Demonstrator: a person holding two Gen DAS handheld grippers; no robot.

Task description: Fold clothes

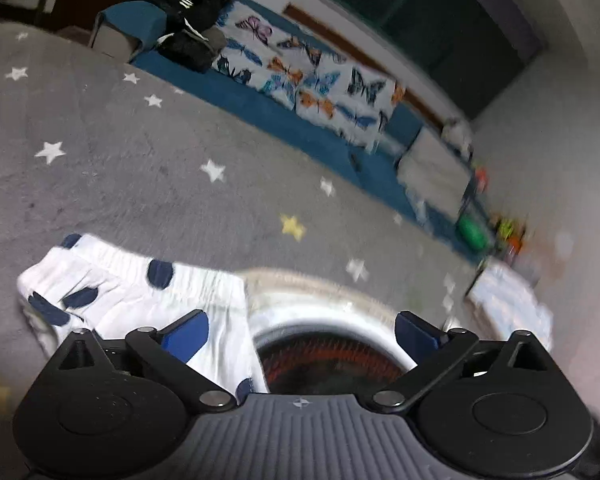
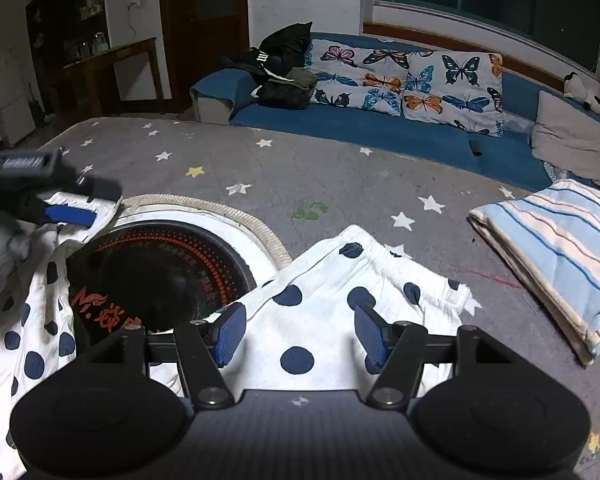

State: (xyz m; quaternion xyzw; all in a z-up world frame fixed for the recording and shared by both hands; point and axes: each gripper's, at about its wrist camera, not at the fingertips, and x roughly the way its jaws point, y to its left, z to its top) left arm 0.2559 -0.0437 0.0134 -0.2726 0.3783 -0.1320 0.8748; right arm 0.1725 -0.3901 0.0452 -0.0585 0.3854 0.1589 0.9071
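White shorts with navy dots (image 2: 308,320) lie on the grey star-print cover, draped around a round black cooktop (image 2: 160,272). My right gripper (image 2: 300,336) is open, its blue pads just above the waistband part of the shorts. My left gripper (image 2: 72,212) shows at the left of the right wrist view, over the other end of the shorts. In the blurred left wrist view the left gripper (image 1: 300,336) is open, with the shorts (image 1: 140,300) under its left pad and the cooktop (image 1: 328,360) between the fingers.
A folded blue, white and pink striped cloth (image 2: 556,256) lies on the cover at the right. Behind is a blue sofa (image 2: 380,124) with butterfly cushions (image 2: 408,80), dark clothes (image 2: 284,68) and a grey pillow (image 2: 572,136). A wooden table (image 2: 112,68) stands at the back left.
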